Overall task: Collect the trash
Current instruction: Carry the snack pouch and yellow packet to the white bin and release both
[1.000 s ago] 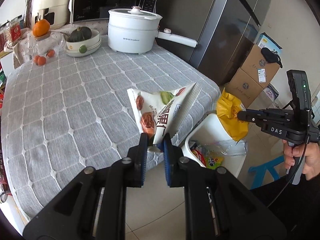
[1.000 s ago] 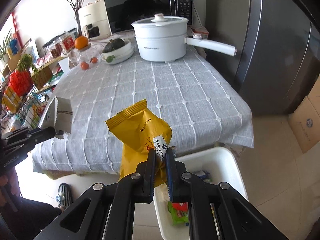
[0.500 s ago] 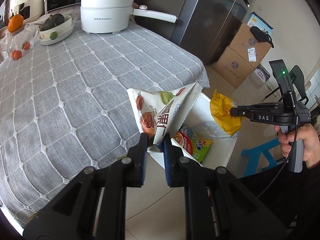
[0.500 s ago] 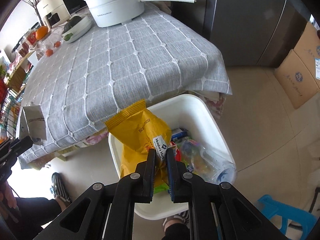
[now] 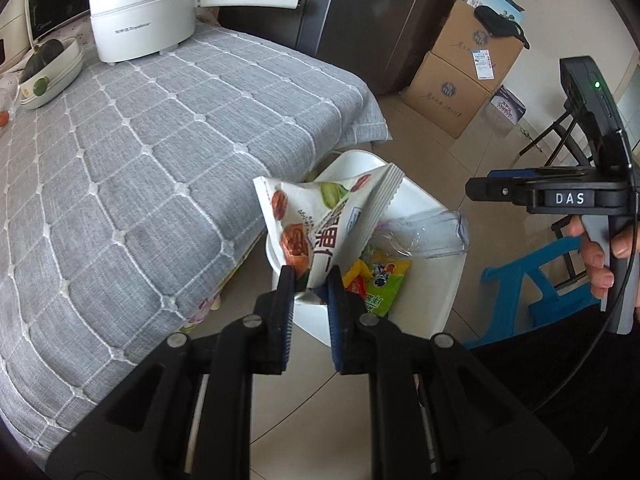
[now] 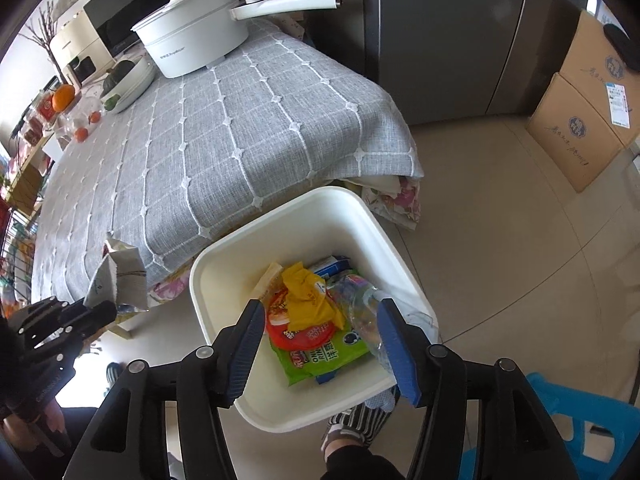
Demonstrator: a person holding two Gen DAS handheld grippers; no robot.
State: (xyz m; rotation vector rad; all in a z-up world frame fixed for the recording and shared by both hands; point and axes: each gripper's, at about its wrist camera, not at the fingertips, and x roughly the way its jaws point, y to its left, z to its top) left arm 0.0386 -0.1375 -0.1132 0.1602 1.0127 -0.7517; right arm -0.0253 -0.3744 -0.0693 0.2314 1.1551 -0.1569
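My left gripper (image 5: 311, 280) is shut on a white snack bag (image 5: 320, 224) printed with nuts and holds it over the near rim of the white trash bin (image 5: 436, 292). The bag also shows in the right wrist view (image 6: 120, 276), at the left. My right gripper (image 6: 320, 328) is open and empty above the bin (image 6: 224, 280). The yellow snack bag (image 6: 308, 296) lies crumpled in the bin on top of a red lid, a green wrapper (image 6: 320, 356) and a clear plastic bottle (image 6: 364, 316).
The table with a grey checked cloth (image 5: 140, 160) stands left of the bin, carrying a white electric pot (image 5: 140, 20) and a fruit bowl (image 5: 48, 72). A fridge (image 6: 460, 40), cardboard boxes (image 5: 464, 60) and a blue stool (image 6: 580, 420) stand around on the tiled floor.
My right gripper has opened and the yellow bag has dropped into the bin. My left gripper has carried the white bag off the table edge to above the bin.
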